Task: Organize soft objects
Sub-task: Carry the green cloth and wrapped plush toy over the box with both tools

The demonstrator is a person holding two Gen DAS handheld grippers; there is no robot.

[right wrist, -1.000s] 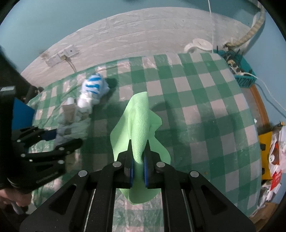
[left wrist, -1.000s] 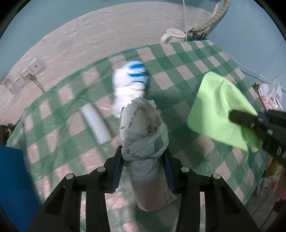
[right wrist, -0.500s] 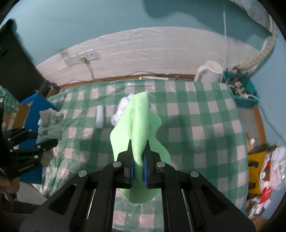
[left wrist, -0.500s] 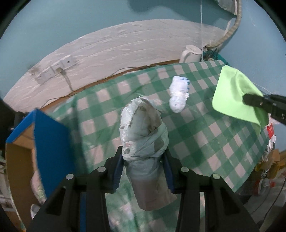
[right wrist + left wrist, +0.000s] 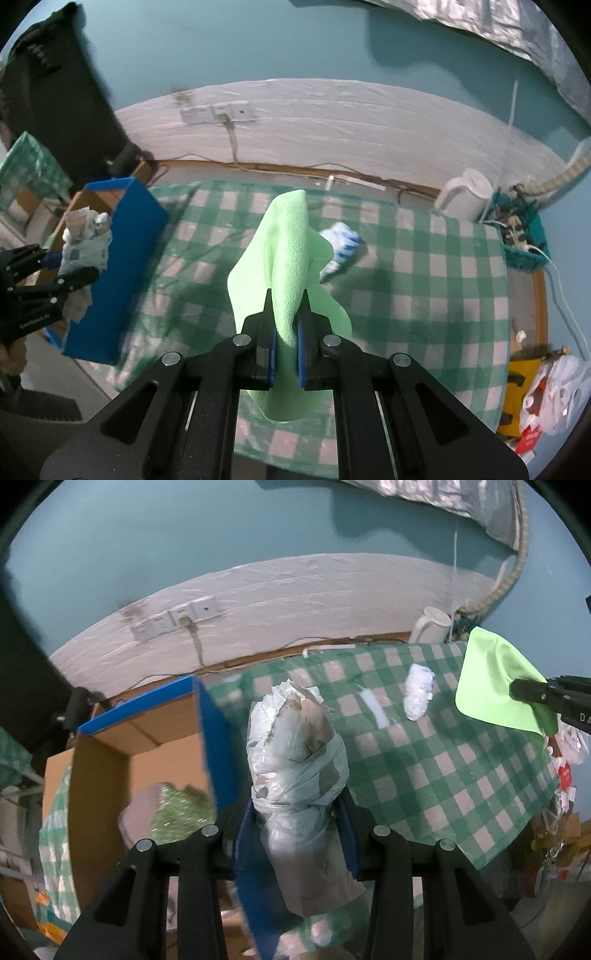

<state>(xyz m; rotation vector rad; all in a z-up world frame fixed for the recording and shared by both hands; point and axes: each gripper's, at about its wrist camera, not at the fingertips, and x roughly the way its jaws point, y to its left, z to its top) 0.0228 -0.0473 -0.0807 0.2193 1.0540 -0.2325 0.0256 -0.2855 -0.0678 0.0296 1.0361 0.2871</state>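
My left gripper (image 5: 295,812) is shut on a grey-white bundle of plastic bags (image 5: 299,760) and holds it in the air by the edge of a blue cardboard box (image 5: 207,709). The box is open, and a green tinsel-like soft thing (image 5: 173,812) lies inside. My right gripper (image 5: 286,332) is shut on a light green cloth (image 5: 288,258), held up above the green checked table (image 5: 424,288). A white and blue rolled sock (image 5: 341,245) lies on the table behind the cloth; it also shows in the left wrist view (image 5: 417,694).
A white tube (image 5: 373,707) lies on the table left of the sock. A white kettle (image 5: 463,194) stands at the table's far right corner, beside a teal basket with a power strip (image 5: 521,236). Wall sockets and a hanging cord (image 5: 229,122) are behind the table.
Both grippers have risen and pulled back from the table with their loads. The left one has swung left, so the blue box now lies just in front of it.
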